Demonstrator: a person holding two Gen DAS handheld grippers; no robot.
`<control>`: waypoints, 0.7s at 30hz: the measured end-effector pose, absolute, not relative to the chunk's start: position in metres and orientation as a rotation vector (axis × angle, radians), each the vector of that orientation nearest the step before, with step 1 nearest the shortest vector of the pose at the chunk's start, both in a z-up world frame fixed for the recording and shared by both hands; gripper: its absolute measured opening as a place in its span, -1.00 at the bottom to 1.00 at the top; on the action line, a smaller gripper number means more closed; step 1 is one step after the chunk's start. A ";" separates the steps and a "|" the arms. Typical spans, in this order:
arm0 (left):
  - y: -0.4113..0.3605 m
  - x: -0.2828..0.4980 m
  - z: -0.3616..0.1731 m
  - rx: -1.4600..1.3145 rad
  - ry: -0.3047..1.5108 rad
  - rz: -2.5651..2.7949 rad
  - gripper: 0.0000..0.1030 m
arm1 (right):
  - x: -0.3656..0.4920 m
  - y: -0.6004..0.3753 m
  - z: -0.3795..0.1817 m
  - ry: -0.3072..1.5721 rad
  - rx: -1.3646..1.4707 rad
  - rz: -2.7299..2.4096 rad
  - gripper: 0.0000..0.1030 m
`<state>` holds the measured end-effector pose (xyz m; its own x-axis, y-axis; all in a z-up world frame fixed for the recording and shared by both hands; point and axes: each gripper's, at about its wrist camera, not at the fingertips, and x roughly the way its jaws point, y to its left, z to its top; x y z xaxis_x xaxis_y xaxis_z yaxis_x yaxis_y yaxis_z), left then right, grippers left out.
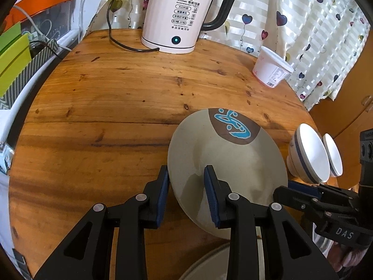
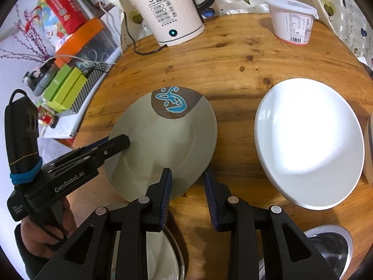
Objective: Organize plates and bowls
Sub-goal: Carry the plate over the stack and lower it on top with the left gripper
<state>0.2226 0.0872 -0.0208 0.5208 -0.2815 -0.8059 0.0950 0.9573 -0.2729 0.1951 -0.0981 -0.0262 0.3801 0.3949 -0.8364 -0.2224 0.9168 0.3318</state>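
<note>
Both grippers, left gripper (image 1: 186, 179) and right gripper (image 2: 187, 182), straddle opposite rims of the grey-green plate (image 2: 163, 140) with jaws parted, on the wooden table (image 1: 105, 105).

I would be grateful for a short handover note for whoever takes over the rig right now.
Left hand-held gripper: open, straddling the near-left rim of the grey-green plate.
Right hand-held gripper: open, straddling the same plate's near-right rim.
White plate lies to its right; two blue-striped white bowls beyond that.
Done: nothing stacked that I can see.
Left: close on the plate, then gather plates and bowls.
</note>
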 end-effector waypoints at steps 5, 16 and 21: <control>0.087 0.211 -0.014 -0.209 0.988 -0.217 -0.39 | 0.190 -0.098 -0.020 1.103 0.172 0.411 -0.46; 0.088 0.176 0.001 -0.228 0.950 -0.183 -0.39 | 0.172 -0.099 -0.012 1.088 0.153 0.451 -0.46; 0.085 0.154 0.006 -0.235 0.937 -0.160 -0.39 | 0.162 -0.098 -0.008 1.083 0.134 0.472 -0.46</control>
